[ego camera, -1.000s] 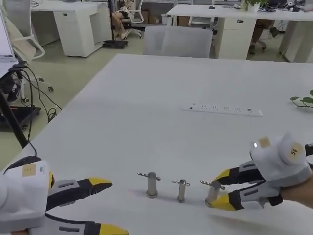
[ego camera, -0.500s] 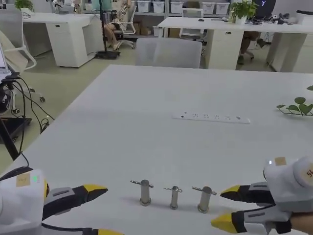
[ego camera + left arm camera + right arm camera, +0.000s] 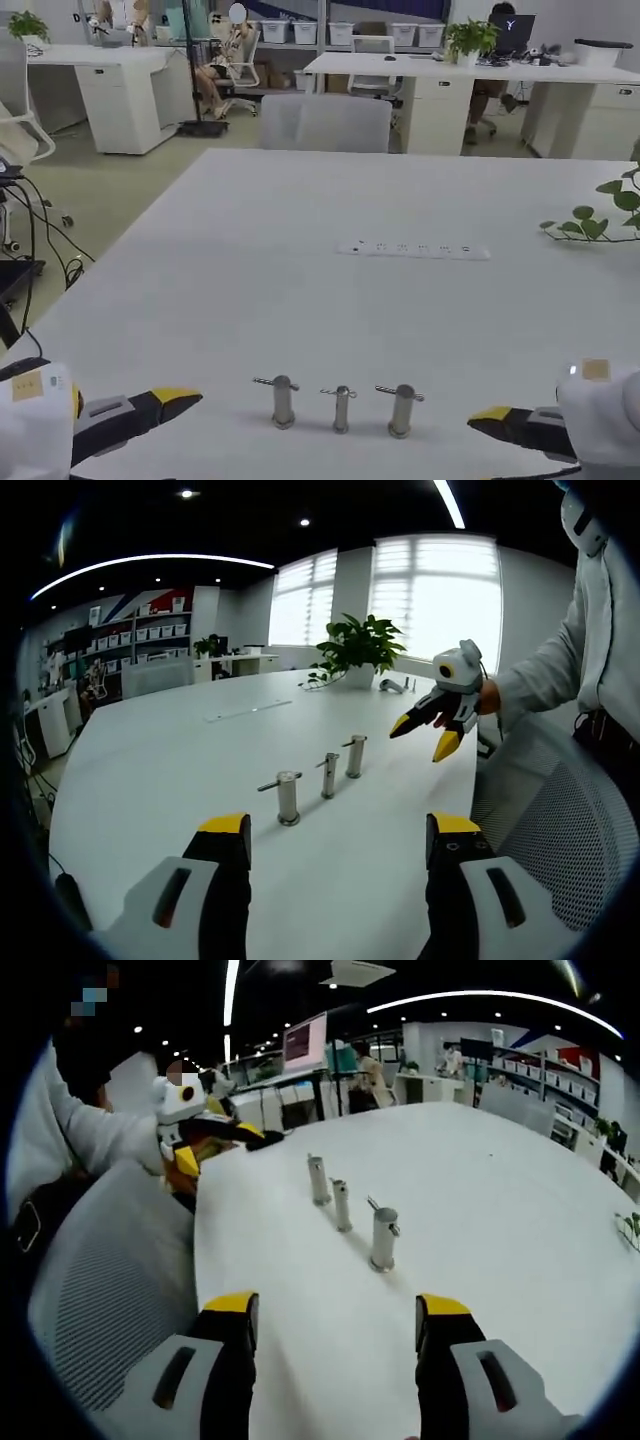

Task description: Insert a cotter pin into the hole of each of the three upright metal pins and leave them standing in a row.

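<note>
Metal pins [image 3: 341, 412] stand upright, three in a row, on the white desk [image 3: 330, 310] close to its near edge, each apart from its neighbour. We see cotter pins [image 3: 386, 390] passing crosswise through the top of each one, their ends sticking out to either side. The middle pin looks slimmer than the two outer ones.

Our left hand-held gripper [image 3: 340, 828] is wide open with nothing between its yellow-tipped jaws. It hangs over the desk to the left of the row, well apart from the nearest pin, and in its own view the three pins line up straight ahead. Our right hand-held gripper [image 3: 336, 1307] is likewise spread wide and empty, off to the right of the row and clear of it. In the left gripper view we see it across the desk, held up in a hand with its jaws parted.

Farther back on the desk lies a white power strip [image 3: 412, 249]. A leafy plant [image 3: 592, 218] reaches in at the right edge, and a grey chair [image 3: 325, 122] stands at the far side.
</note>
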A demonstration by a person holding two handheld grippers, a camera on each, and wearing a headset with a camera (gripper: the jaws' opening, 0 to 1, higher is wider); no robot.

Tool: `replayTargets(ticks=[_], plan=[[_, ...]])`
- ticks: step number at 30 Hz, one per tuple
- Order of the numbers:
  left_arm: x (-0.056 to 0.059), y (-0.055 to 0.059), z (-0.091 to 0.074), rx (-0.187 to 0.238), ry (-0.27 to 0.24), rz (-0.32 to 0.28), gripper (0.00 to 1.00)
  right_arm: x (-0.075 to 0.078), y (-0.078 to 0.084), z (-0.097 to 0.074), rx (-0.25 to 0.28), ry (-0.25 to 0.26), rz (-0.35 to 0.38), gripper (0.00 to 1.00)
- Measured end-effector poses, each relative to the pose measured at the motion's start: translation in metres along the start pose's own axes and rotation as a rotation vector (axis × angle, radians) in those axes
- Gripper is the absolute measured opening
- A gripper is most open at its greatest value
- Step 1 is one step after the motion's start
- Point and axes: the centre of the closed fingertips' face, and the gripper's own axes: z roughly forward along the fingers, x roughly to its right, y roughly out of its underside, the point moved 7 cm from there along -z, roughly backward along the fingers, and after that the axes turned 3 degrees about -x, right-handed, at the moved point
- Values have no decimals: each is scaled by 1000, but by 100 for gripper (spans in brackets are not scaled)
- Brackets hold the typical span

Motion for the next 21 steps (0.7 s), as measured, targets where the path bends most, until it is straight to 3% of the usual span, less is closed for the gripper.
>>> replayTargets(ticks=[10,14,21], plan=[[7,-1,-5,-2,-10,-1,73,-17,-2,-26,46,64,17,72],[10,-1,-7,-1,-19,-2,73,-20,-3,-32,65,96,33,77],[13,0,-7,-1,-30,-1,74,-23,-1,-33,48,123,54,79]])
